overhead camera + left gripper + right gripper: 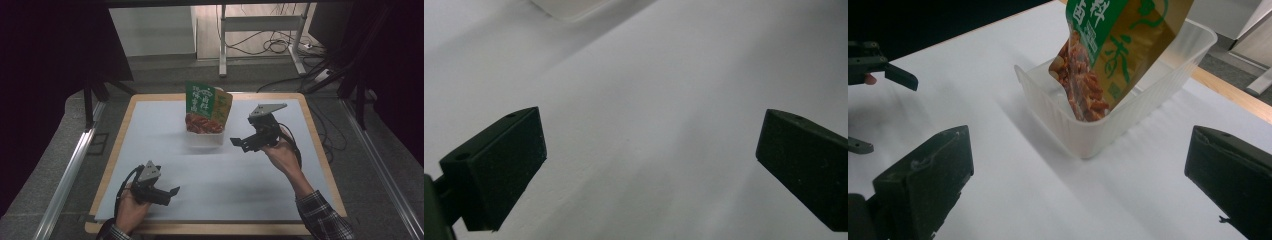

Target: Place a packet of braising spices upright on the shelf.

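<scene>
A green and gold snack pouch stands upright in a clear plastic tub at the middle back of the white table. My right gripper hovers just right of the tub, pointing at it, open with nothing between its jaws. My left gripper rests low near the table's front left, open over bare white surface. A corner of the tub shows at the top of the left gripper view.
A white sheet covers a wooden table. Beyond the back edge stand a metal frame's legs and loose cables on the floor. Metal rails run along both sides.
</scene>
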`<move>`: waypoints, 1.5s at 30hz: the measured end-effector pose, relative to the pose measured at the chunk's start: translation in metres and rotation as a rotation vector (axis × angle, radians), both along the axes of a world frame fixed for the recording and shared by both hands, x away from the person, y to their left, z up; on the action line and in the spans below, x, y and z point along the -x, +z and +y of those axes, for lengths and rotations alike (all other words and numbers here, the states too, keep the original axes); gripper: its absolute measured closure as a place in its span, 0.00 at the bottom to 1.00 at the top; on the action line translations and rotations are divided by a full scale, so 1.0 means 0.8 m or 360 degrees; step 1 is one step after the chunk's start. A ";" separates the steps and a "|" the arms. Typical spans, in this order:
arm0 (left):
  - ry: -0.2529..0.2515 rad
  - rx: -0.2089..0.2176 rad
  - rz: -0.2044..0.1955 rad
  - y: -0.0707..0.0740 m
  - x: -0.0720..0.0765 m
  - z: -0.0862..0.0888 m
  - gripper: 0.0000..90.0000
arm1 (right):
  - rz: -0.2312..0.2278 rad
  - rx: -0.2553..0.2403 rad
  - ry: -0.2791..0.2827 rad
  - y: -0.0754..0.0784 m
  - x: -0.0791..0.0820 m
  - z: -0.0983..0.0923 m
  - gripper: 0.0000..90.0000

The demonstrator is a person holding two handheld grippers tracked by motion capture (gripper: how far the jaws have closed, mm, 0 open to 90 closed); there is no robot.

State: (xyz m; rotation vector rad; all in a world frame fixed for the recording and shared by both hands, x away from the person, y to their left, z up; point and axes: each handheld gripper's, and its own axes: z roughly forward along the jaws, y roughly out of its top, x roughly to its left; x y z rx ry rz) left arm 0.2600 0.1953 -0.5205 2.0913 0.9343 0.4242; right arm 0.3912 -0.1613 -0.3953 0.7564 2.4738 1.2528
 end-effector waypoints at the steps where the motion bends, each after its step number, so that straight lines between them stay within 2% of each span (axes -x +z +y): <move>1: -0.0001 -0.0001 0.0000 0.000 0.000 0.000 0.00 | -0.0009 -0.0002 -0.0005 -0.001 0.003 -0.002 0.00; 12: -0.0003 -0.0004 -0.0004 0.000 0.000 0.000 0.00 | -0.0032 0.0010 -0.0044 -0.019 0.032 -0.022 0.00; 21: -0.0004 -0.0002 0.0001 0.000 0.000 -0.001 0.00 | -0.0041 -0.0006 -0.0056 -0.029 0.048 -0.037 0.00; 24: -0.0004 0.0000 0.0000 0.000 0.000 -0.001 0.00 | -0.0064 -0.0014 -0.0066 -0.038 0.055 -0.045 0.00; 27: -0.0004 -0.0001 0.0000 0.000 0.000 -0.001 0.00 | -0.0064 0.0016 -0.0061 -0.045 0.057 -0.051 0.00; 35: -0.0003 -0.0002 0.0002 0.000 0.000 -0.001 0.00 | -0.0053 0.0025 -0.0101 -0.059 0.069 -0.067 0.00; 36: -0.0003 -0.0003 0.0003 0.000 0.000 -0.001 0.00 | -0.0080 0.0025 -0.0112 -0.063 0.074 -0.073 0.00; 38: -0.0006 -0.0008 0.0006 -0.001 0.000 -0.001 0.00 | -0.0084 0.0033 -0.0120 -0.066 0.077 -0.078 0.00; 41: -0.0008 -0.0010 0.0005 -0.001 0.000 -0.001 0.00 | -0.0084 0.0013 -0.0145 -0.072 0.082 -0.087 0.00; 45: -0.0006 -0.0011 0.0004 -0.001 0.000 -0.001 0.00 | -0.0046 -0.0007 -0.0173 -0.083 0.088 -0.099 0.00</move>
